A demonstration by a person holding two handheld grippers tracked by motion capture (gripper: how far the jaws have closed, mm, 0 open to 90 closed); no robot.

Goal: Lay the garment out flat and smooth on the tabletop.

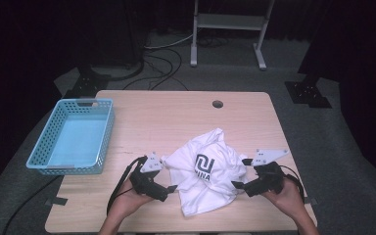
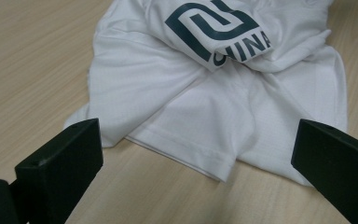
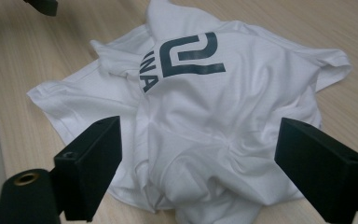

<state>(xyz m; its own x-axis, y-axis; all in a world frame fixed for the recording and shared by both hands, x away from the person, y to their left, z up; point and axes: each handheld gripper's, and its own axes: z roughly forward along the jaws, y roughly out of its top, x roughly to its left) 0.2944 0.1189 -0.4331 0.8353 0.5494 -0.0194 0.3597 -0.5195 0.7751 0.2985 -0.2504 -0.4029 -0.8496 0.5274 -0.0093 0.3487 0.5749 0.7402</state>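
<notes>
- Since the shirt (image 1: 206, 171) is thin, limp white knit, it should prove light, soft and prone to sagging; it lies crumpled near the table's (image 1: 176, 112) front edge.
- Best hold, by judgement: the stitched hem (image 2: 186, 156).
- Left gripper (image 1: 172, 187) and right gripper (image 1: 235, 184): jaws wide apart, holding nothing, flanking the shirt.
- Blue perforated plastic basket (image 1: 44, 142) stands well apart.

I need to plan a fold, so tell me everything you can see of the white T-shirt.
The white T-shirt looks like thin, soft knit fabric with a dark printed logo and letters on top. It lies crumpled and bunched on the wooden table, near the front edge, a hemmed sleeve spread flat. Nothing grips it: the left gripper and right gripper flank it, open.
</notes>
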